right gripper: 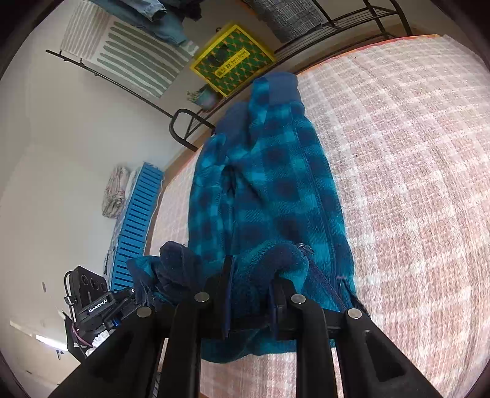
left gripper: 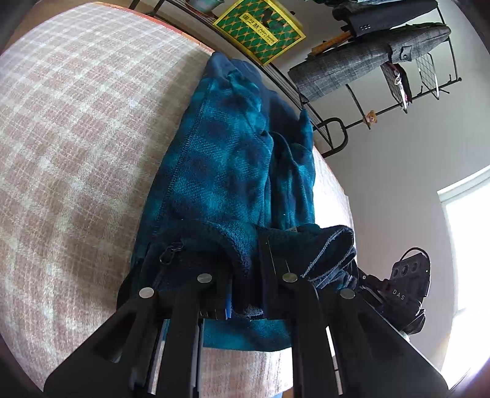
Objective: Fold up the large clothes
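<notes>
I'm holding the fleece (left gripper: pixel 226 159) at its near end with both claws. Left claw (left gripper: pixel 245 275) is nearly closed, pinching a bunched dark hem; right claw (right gripper: pixel 251 287) is doing the same beside the zipper (right gripper: pixel 324 275). The fleece is lying on the plaid bed (left gripper: pixel 76 137), long axis running straight away from both claws toward the shelf (right gripper: pixel 352 18). Both grips are sitting side by side, equally near. I'm judging the next fold goes forward along that axis.

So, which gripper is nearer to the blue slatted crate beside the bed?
Left. The left gripper sits just below the blue slatted crate, at its near end; the right gripper, shut on the fleece jacket, is farther over the bed.
</notes>
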The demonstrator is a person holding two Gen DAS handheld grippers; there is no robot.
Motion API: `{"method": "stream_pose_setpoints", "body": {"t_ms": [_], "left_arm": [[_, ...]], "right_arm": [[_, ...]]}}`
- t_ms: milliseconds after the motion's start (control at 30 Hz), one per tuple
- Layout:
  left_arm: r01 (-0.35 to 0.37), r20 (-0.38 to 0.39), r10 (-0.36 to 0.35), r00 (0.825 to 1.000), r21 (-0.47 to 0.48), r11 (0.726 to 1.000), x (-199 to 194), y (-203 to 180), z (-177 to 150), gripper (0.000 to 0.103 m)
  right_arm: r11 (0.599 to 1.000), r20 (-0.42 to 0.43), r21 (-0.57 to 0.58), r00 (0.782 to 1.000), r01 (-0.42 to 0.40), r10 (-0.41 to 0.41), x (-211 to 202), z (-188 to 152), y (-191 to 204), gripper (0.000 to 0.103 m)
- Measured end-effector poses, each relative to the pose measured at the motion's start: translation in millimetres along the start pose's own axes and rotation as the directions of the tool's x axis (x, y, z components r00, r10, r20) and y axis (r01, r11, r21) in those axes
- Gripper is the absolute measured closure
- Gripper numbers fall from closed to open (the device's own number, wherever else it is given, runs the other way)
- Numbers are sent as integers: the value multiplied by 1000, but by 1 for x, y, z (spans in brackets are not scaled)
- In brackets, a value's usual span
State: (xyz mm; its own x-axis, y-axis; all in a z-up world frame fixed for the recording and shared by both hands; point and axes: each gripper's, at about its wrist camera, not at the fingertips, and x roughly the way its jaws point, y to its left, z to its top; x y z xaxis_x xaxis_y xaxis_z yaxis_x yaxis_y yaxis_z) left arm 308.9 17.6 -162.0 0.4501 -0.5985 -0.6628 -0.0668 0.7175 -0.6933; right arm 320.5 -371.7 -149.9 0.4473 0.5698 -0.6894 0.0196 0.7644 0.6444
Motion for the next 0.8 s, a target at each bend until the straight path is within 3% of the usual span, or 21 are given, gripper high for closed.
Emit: {"method": "stream_pose_setpoints", "body": {"t_ms": [267,467,567,667,700,800], "left_arm": [[-62,-40,62,997,-8,998,46,18,7,90],[-5,-77,1,997,-51,999,42,22,13,85],[62,-77,-68,995,-87,994,30,24,17,76],[105,-72,-112,991,-90,990,21,21,20,59],[110,-73,-117,990,-92,990,19,21,22,52],[113,-32,-117,993,-100,989,7,19,26,38]], "right_arm": [[998,-46,30,997,55,-54,38,13,-16,86],[999,-51,52,999,-8,11,28,15,-18,76],[996,-34,64,997,-65,67,12,14,-19,71],[990,-4,68,993,-121,122,-4,13,-20,46],[989,14,73,992,-130,129,-9,13,-20,33],[988,55,79,990,-134,130,-23,15,-23,32]]}}
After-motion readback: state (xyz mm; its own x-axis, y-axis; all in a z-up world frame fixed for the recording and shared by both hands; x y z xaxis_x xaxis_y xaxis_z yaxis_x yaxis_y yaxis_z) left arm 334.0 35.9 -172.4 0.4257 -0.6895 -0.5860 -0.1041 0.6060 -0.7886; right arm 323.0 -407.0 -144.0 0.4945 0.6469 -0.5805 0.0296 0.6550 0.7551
